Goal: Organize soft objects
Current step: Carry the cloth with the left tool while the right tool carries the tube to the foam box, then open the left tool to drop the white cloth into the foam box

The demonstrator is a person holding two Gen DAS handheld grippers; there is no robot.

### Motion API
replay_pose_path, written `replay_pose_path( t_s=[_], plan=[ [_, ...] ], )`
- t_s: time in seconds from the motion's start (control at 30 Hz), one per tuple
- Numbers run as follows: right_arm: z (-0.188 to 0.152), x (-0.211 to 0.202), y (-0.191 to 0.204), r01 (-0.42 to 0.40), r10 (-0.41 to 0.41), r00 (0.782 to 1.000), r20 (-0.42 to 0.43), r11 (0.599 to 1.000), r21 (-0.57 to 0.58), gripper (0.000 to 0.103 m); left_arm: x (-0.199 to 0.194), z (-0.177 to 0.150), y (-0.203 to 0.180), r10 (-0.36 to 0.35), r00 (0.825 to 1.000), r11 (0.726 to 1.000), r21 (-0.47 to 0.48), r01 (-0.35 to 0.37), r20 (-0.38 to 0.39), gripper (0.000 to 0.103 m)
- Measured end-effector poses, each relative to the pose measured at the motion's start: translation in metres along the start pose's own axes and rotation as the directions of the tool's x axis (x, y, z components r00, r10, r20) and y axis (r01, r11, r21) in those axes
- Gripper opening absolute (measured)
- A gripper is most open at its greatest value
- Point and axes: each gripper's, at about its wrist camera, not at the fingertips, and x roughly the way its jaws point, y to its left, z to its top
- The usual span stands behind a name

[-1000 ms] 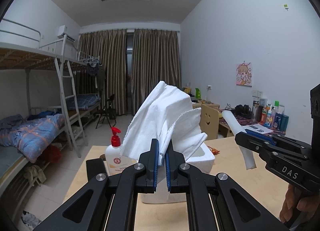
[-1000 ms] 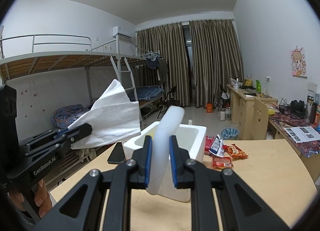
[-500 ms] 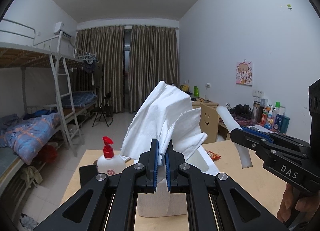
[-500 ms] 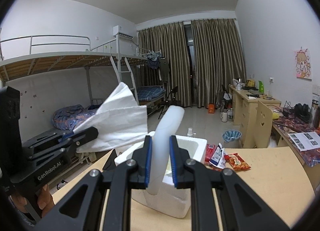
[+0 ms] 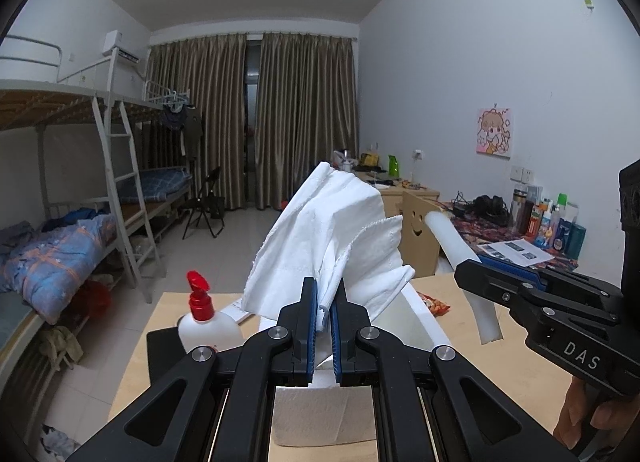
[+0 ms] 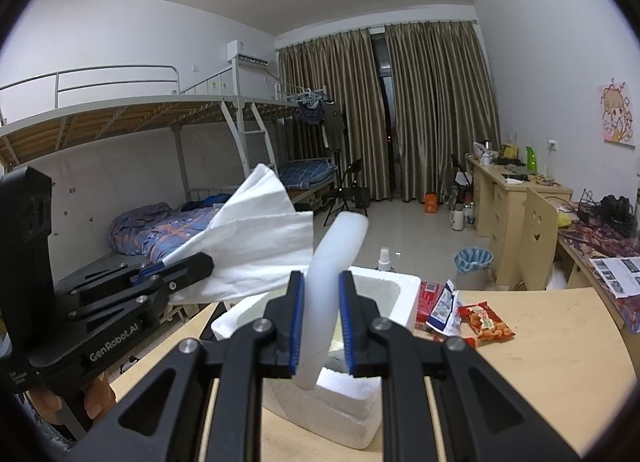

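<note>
The left gripper [image 5: 324, 304] has its two fingers pressed nearly together on a crumpled white tissue [image 5: 332, 238], which they pinch by its lower edge. The sheet fans up and away from the fingertips, its folds spreading to both sides above them. Directly under and just beyond these fingers sits a white foam box [image 5: 416, 322], open at the top, on a light wooden table [image 5: 132, 374]. To the left of the fingers, near the box, stands a white pump bottle [image 5: 208, 326] with a red nozzle.

The right gripper [image 6: 322, 302] holds a white foam strip [image 6: 336, 262] between its blue pads [image 6: 295, 322]. The fingers stand a little apart, closed on the strip's width. The strip rises from between them, curves forward and ends in a rounded tip above the fingertips; its lower end hangs just below the pads. Right behind and beneath these fingers is the same foam box [image 6: 384, 294], its hollow open upward.

In the right wrist view the left gripper [image 6: 200, 262] reaches in from the left, with the tissue [image 6: 256, 246] fanned out just beside the strip. A hand [image 6: 96, 402] grips its handle at the lower left edge. In the left wrist view the right gripper [image 5: 472, 266] comes in from the right, with the strip [image 5: 460, 262] clamped crosswise.

Past the box, to the right of the right fingers, snack packets [image 6: 464, 314] lie on the table. Farther off are a bunk bed [image 6: 160, 134], a desk [image 6: 516, 198], a waste bin [image 6: 472, 262] and brown curtains [image 6: 432, 110].
</note>
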Motion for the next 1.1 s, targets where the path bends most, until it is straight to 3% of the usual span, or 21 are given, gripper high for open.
replay_pose_path(
  t_s=[0.87, 0.93, 0.97, 1.0, 1.03, 1.07, 1.1],
  plan=[
    [-0.001, 0.022, -0.016, 0.027, -0.026, 0.999, -0.042, 0.999, 0.034, 0.02, 0.093, -0.014, 0.004, -0.088, 0.982, 0.996, 0.004, 0.09, -0.167, 0.009],
    [0.0, 0.023, -0.017, 0.028, -0.026, 0.999, -0.043, 0.999, 0.037, 0.02, 0.095, -0.016, 0.004, -0.092, 0.98, 0.996, 0.001, 0.094, -0.177, 0.015],
    [-0.001, 0.024, -0.016, 0.029, -0.027, 0.999, -0.044, 0.999, 0.037, 0.02, 0.097, -0.016, 0.004, -0.083, 0.98, 0.996, 0.004, 0.085, -0.18, 0.027],
    [-0.001, 0.024, -0.017, 0.029, -0.027, 0.999, -0.045, 0.999, 0.038, 0.02, 0.097, -0.017, 0.005, -0.073, 0.981, 0.997, 0.006, 0.075, -0.18, 0.048],
    [-0.001, 0.025, -0.017, 0.03, -0.028, 0.999, -0.046, 0.999, 0.038, 0.02, 0.098, -0.017, 0.005, -0.065, 0.982, 0.998, 0.007, 0.067, -0.18, 0.06],
    [0.0, 0.024, -0.016, 0.03, -0.028, 0.999, -0.046, 0.999, 0.038, 0.02, 0.098, -0.017, 0.006, -0.061, 0.982, 0.998, 0.004, 0.063, -0.178, 0.078],
    [0.0, 0.024, -0.016, 0.03, -0.028, 0.999, -0.045, 0.999, 0.039, 0.02, 0.097, -0.017, 0.008, -0.058, 0.983, 0.998, 0.002, 0.059, -0.172, 0.088]
  ],
)
